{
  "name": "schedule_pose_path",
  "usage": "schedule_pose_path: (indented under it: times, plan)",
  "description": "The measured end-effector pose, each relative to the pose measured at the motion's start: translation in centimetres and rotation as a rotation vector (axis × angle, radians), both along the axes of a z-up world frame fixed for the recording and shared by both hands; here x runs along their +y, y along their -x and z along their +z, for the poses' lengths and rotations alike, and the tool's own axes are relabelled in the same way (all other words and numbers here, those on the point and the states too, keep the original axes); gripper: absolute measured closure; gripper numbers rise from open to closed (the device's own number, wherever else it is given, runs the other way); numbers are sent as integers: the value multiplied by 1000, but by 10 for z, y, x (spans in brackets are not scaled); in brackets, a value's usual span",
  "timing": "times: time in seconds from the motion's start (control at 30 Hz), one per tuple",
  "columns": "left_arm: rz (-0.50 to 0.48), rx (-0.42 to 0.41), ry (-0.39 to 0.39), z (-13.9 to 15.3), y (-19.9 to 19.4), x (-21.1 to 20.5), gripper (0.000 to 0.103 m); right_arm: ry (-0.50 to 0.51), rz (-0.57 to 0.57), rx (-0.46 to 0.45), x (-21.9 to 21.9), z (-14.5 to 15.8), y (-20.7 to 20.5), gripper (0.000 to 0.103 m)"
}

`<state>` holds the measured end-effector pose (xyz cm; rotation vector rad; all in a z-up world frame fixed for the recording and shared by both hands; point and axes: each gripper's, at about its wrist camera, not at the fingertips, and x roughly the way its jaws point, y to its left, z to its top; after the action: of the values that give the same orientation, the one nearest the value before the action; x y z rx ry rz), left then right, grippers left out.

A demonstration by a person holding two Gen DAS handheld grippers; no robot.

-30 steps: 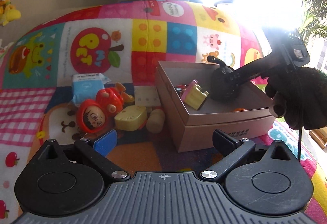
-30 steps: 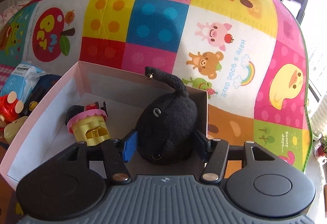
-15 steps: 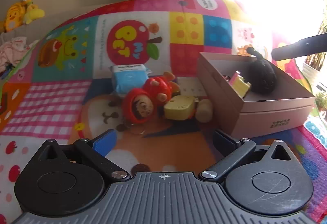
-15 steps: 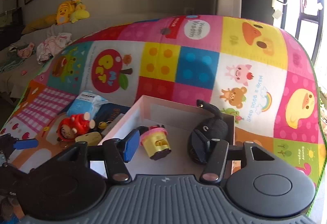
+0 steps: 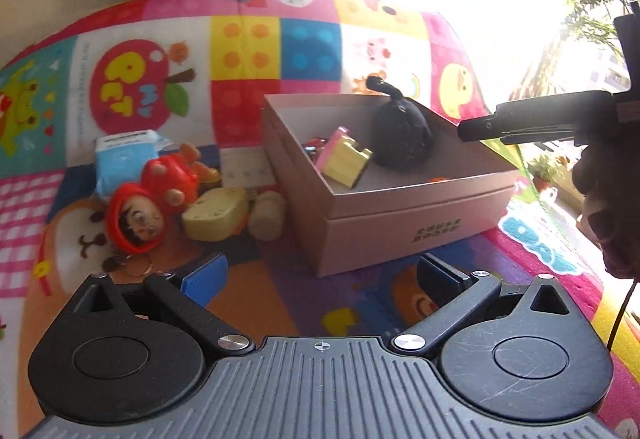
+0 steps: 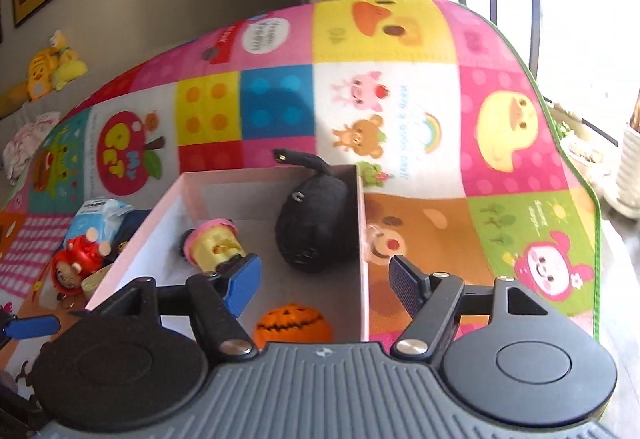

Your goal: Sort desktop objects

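The right tongs [image 6: 324, 279] have just been opening and now stand wide, with nothing between the pads. They hang above the near end of the pink box [image 6: 362, 239], having let go of a black plush toy [image 6: 316, 223]. It is rounded, soft, with a thin curled tail, and lies just ahead of the tongs against the box's far wall, beside a yellow toy with a pink frill [image 6: 214, 245]. An orange pumpkin toy [image 6: 294, 323] sits just below them.

The left tongs [image 5: 320, 275] are open and empty. Ahead and to their left, a red doll [image 5: 136, 215] and a cream toy [image 5: 216, 213] lie on the patchwork mat [image 5: 248, 47]. A good next pick would likely be one toy alone, gripped across its middle.
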<state>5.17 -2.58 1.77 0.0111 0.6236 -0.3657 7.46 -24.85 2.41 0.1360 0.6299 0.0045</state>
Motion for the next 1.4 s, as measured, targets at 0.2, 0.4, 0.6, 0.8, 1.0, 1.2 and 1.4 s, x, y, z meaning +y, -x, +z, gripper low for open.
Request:
schedule_pose_path:
  times: [0.2, 0.4, 0.6, 0.8, 1.0, 1.2, 1.4]
  plan:
    - [-12, 11, 7, -4, -4, -2, 0, -58, 72, 94, -14, -29, -13, 60]
    - [134, -38, -71, 3, -9, 28, 0, 31, 104, 60, 2, -37, -29, 59]
    - [310, -92, -197, -1, -35, 50, 0, 85, 108, -28, 5, -10, -16, 59]
    - [303, -118, -287, -7, -64, 44, 1, 65, 298, -96, 47, 39, 4, 48]
    - [307, -61, -200, -5, -65, 62, 28, 75, 477, -98, 112, 65, -5, 34]
    - [265, -52, -140, 0, -2, 82, 28, 272, 602, -119, 187, 45, -4, 34]
    - [91, 1, -50, 3, 59, 76, 10, 359, 623, 49, 238, 5, -32, 45]
